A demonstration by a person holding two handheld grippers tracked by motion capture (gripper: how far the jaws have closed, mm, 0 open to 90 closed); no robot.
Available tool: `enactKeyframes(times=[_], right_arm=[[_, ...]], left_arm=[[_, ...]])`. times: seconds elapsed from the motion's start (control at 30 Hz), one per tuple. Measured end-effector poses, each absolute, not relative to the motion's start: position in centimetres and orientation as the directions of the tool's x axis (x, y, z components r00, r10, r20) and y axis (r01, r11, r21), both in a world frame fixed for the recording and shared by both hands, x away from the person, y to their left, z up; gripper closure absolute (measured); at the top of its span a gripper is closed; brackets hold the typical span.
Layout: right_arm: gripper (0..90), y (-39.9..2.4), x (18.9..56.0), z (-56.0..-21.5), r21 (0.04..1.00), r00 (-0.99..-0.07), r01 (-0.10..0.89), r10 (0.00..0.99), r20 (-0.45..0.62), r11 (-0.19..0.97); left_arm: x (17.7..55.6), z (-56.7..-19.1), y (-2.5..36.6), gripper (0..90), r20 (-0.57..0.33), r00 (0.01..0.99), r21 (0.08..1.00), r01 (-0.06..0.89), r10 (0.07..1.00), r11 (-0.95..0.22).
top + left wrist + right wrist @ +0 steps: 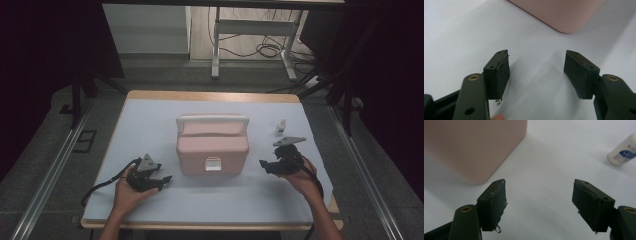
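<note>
A pink box (212, 149) with a white handle and a white front latch stands shut in the middle of the white table cover. My left gripper (164, 182) rests in a hand to the box's left near the front, jaws open and empty, pointing toward the box. From the left gripper view the box's rounded corner (564, 15) lies just beyond the parted pads (501, 72). My right gripper (263, 166) is held off the table to the right of the box, open and empty. Its own view shows the box's side (474, 145) ahead at the left.
A small white bottle (280, 127) with a blue label (624, 151) stands behind the right gripper, near the box's right rear. The white cover (150, 120) spans the wooden table. Beyond the far edge are a metal frame and floor cables.
</note>
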State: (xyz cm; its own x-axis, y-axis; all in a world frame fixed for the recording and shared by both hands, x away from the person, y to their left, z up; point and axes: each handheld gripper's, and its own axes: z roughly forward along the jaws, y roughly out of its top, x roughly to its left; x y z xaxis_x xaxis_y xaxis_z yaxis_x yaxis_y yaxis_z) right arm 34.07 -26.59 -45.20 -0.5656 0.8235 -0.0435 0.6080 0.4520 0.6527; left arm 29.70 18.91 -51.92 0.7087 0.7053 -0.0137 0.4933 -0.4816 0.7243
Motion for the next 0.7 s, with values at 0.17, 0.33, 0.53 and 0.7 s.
enactKeyframes(times=[0.17, 0.33, 0.53, 0.7], right_arm=[[29.5, -26.7, 36.0, -43.6, 0.631, -0.587, 0.61, 0.808, -0.046, 0.48], [31.5, -27.2, 38.0, -42.6, 0.611, -0.594, 0.624, 0.804, -0.035, 0.488], [38.0, -28.0, 40.3, -41.7, 0.586, -0.534, 0.666, 0.843, -0.059, 0.462], [39.9, -29.0, 42.8, -40.6, 0.559, -0.477, 0.719, 0.878, -0.035, 0.413]], left_arm=[[29.7, -52.0, 18.8, 38.4, -0.019, 0.708, 0.719, 0.5, 0.706, -0.483], [29.7, -51.9, 18.8, 39.1, -0.02, 0.706, 0.721, 0.501, 0.707, -0.479], [29.7, -52.0, 18.6, 41.9, -0.062, 0.698, 0.715, 0.53, 0.713, -0.456], [29.6, -52.0, 18.6, 42.7, -0.072, 0.699, 0.714, 0.534, 0.712, -0.452]])
